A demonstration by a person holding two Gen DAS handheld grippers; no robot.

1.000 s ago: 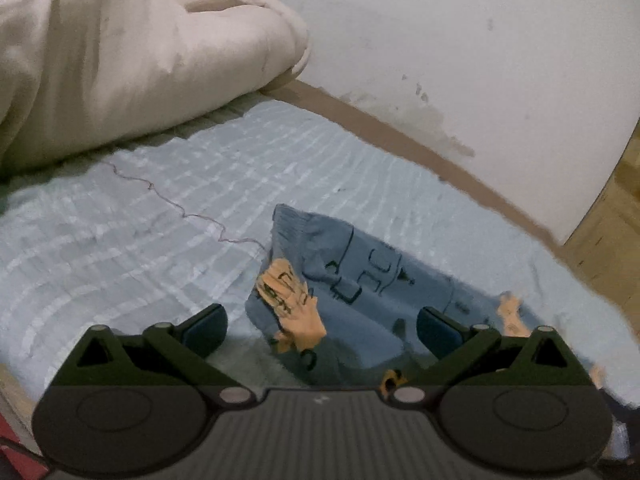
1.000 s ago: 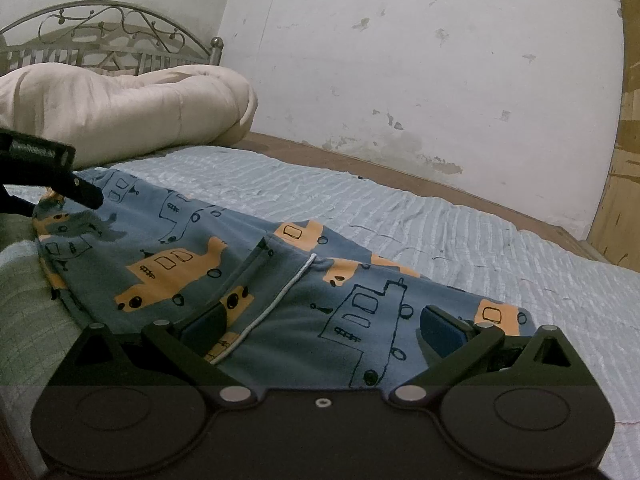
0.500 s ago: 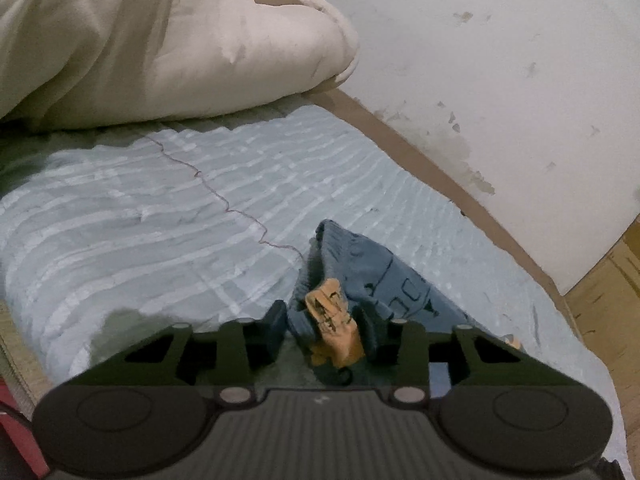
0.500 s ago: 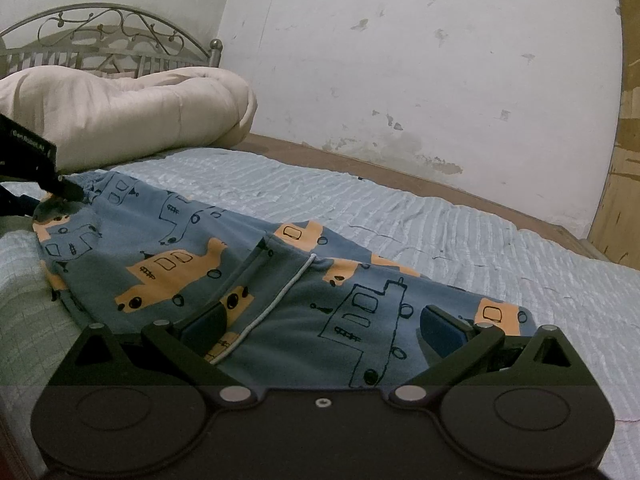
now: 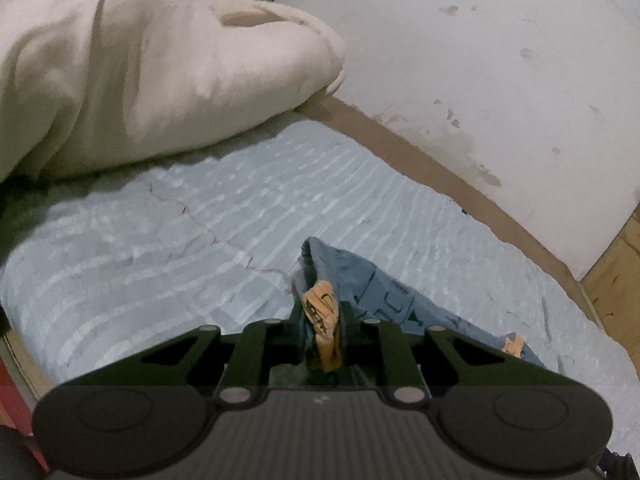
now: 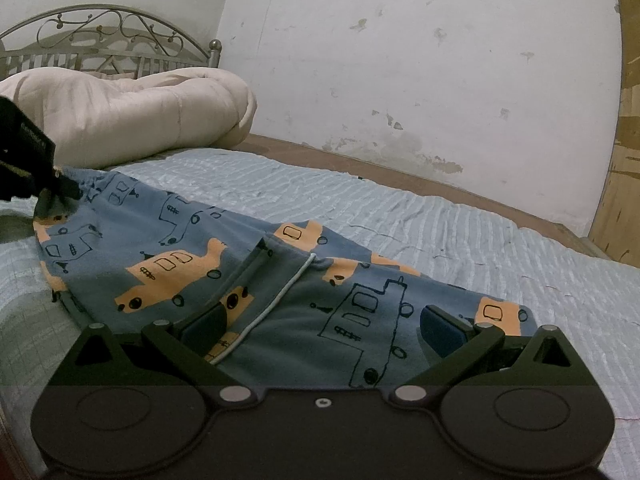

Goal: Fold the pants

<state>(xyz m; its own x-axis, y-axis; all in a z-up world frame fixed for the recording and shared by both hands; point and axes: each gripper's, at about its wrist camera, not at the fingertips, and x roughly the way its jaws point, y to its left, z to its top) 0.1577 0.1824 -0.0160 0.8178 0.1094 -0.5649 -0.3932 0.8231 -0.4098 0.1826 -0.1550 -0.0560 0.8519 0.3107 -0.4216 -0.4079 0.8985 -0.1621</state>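
Note:
Blue pants (image 6: pixel 280 280) printed with orange vehicles lie spread on the light blue bedspread (image 6: pixel 440 216). In the left wrist view my left gripper (image 5: pixel 322 328) has its jaws closing on a bunched corner of the pants (image 5: pixel 380 292), and the pads press on the blue and orange fabric. The right wrist view shows that same left gripper (image 6: pixel 60 188) at the pants' far left corner, lifting it a little off the bed. My right gripper (image 6: pixel 320 324) stands open low over the near part of the pants, with flat cloth between its fingers but not pinched.
A bulky cream duvet (image 5: pixel 140 72) lies heaped at the head of the bed, in front of a metal headboard (image 6: pixel 108 40). A brown bed frame edge (image 5: pixel 420 160) and a stained white wall run along the far side.
The left jaws went from wide open to closed on the pants' corner, and that corner has risen slightly. The right gripper has not moved.

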